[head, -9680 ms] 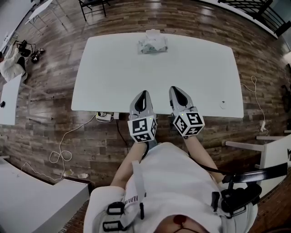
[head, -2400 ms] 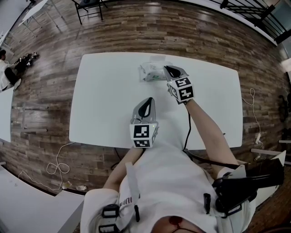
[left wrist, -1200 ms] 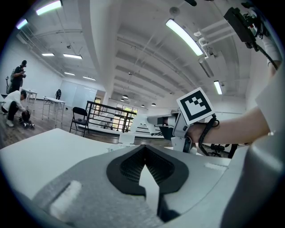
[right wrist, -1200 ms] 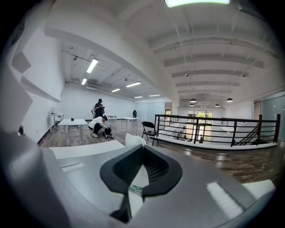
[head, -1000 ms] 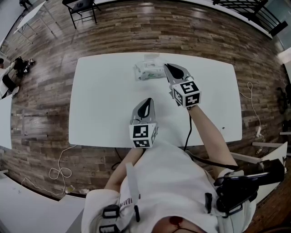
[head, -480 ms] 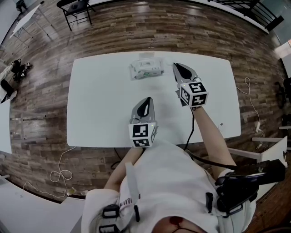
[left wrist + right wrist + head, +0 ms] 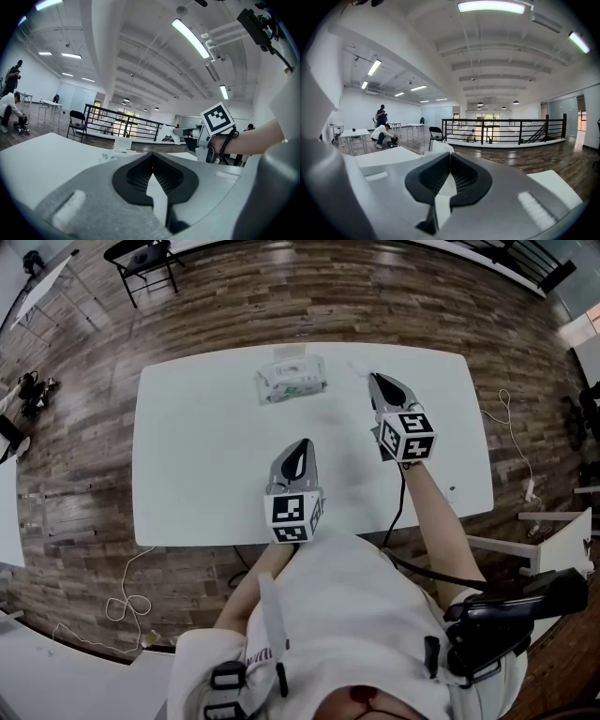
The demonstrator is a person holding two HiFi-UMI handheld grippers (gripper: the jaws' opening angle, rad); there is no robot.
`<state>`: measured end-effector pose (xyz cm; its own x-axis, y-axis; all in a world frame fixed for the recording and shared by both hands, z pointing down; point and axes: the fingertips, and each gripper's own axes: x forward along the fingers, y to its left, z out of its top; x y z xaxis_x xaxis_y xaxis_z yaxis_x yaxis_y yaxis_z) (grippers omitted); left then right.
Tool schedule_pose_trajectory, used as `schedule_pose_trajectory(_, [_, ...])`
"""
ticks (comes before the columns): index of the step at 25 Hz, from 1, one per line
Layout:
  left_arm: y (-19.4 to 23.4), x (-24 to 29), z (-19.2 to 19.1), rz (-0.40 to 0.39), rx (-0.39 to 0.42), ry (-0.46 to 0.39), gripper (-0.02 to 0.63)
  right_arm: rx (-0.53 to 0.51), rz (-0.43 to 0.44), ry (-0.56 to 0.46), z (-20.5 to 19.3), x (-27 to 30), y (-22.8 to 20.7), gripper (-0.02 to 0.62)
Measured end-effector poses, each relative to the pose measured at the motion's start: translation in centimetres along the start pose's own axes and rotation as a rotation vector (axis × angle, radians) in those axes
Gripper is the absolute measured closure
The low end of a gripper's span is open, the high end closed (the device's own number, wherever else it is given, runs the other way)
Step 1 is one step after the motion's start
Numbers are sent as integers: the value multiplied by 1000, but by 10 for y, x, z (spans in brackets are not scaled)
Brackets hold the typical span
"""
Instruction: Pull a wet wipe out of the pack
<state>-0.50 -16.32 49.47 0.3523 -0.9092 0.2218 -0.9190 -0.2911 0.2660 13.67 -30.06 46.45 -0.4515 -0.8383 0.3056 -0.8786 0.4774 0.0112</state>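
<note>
Right gripper squeezes a white wipe, off to the right of the pack on the table. Left gripper is closed with nothing in it.

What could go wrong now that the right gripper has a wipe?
1. The right gripper pinches just an edge of the thin white wet wipe, so it might slip out and land on the white table.
2. The soft whitish wipe pack seems to have its flap up, and the shut left gripper is far from it. The wipes inside could dry out.
</note>
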Motion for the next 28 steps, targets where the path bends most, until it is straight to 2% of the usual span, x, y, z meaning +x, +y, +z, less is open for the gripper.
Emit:
schedule_pose_trajectory(10, [-9, 2, -4, -16, 9, 15, 604, 22, -31, 26, -21, -16, -12, 586])
schedule_pose_trajectory(28, [-7, 0, -4, -11, 13, 12, 604, 44, -21, 144, -88, -37, 8, 586])
